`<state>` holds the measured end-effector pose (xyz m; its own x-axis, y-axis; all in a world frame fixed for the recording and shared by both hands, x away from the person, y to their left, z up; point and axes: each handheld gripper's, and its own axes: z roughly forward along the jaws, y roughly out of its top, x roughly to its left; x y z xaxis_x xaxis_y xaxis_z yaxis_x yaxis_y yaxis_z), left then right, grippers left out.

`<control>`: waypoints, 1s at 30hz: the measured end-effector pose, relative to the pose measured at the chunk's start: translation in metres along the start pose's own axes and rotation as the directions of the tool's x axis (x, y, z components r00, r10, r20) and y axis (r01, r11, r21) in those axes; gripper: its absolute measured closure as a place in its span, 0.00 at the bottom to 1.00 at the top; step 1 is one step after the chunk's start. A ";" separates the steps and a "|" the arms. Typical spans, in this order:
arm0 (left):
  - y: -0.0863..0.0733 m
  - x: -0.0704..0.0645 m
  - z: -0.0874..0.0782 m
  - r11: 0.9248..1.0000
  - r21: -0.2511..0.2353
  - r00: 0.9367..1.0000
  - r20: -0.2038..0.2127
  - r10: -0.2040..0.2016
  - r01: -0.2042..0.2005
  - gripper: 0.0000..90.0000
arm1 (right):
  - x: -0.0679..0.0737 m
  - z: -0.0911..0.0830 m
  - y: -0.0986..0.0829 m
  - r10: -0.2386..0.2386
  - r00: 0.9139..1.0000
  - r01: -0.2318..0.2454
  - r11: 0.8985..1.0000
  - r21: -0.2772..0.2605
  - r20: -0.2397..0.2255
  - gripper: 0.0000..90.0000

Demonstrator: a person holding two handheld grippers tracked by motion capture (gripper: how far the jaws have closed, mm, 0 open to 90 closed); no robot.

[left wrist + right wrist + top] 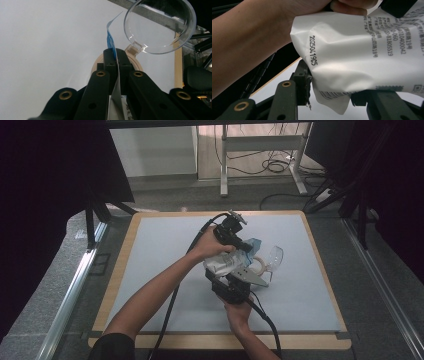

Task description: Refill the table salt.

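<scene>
Left gripper (113, 53): jaws clenched on the thin blue-and-white top edge of a plastic packet (110, 41), which runs up between them; in the high view this gripper (239, 241) sits at the far side of the packet (224, 262), near mid-table.

Right gripper (329, 100): jaws standing apart either side of the packet's (362, 57) lower white part, printed with black text and a date code; whether they pinch it cannot be told. In the high view it (226, 282) lies at the packet's near side.

Clear glass goblet (160, 26): on its side just right of the packet, bowl toward the right, pale round base (133, 60) just behind the left gripper.

Table mat (165, 265): pale blue-grey, wooden border (220, 341).
</scene>
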<state>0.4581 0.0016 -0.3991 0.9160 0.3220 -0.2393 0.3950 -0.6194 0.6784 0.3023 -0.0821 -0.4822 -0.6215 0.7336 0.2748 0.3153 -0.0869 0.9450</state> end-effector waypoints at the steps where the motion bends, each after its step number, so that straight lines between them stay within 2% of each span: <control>1: 0.000 0.000 0.000 1.000 0.000 1.000 -0.001 -0.001 0.001 0.99 | 0.000 0.000 0.000 0.001 1.000 -0.001 1.000 0.000 0.000 0.65; 28: 0.000 0.001 0.001 1.000 -0.001 1.000 0.001 -0.003 0.003 0.99 | 0.000 0.002 0.000 0.007 1.000 -0.007 1.000 -0.002 0.004 0.65; 30: 0.000 0.001 0.000 1.000 -0.001 1.000 -0.004 0.000 0.000 0.99 | 0.001 0.002 0.000 -0.005 1.000 0.005 1.000 -0.009 0.008 0.65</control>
<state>0.4587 0.0016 -0.3994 0.9156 0.3252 -0.2367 0.3953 -0.6189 0.6788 0.3031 -0.0805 -0.4823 -0.6174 0.7394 0.2686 0.3060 -0.0889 0.9479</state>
